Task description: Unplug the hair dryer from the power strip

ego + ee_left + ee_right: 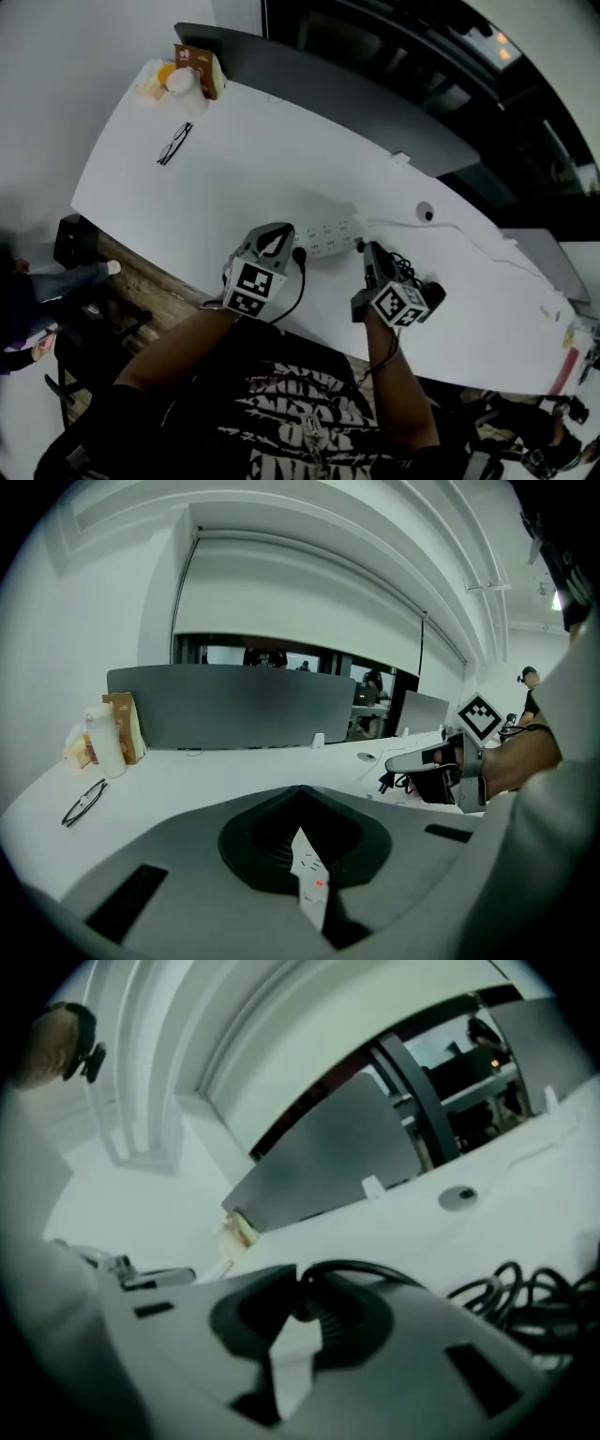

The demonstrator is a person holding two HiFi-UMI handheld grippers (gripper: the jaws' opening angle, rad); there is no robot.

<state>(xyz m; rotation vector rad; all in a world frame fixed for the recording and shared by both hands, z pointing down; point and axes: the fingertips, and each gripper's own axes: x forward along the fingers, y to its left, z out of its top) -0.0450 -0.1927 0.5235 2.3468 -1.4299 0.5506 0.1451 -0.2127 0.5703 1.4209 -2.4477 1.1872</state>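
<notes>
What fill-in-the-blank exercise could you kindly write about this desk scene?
1. The light on the strip glows ____.
2. The right gripper holds a plug coloured ____.
3. The glasses lie nearer the left gripper than the ____ one.

Missing words: red; black; right.

Bare table (281, 155) lies open behind the power strip (330, 236); coiled cable (530, 1290) crowds its right, a divider (309, 75) walls the back.
</notes>
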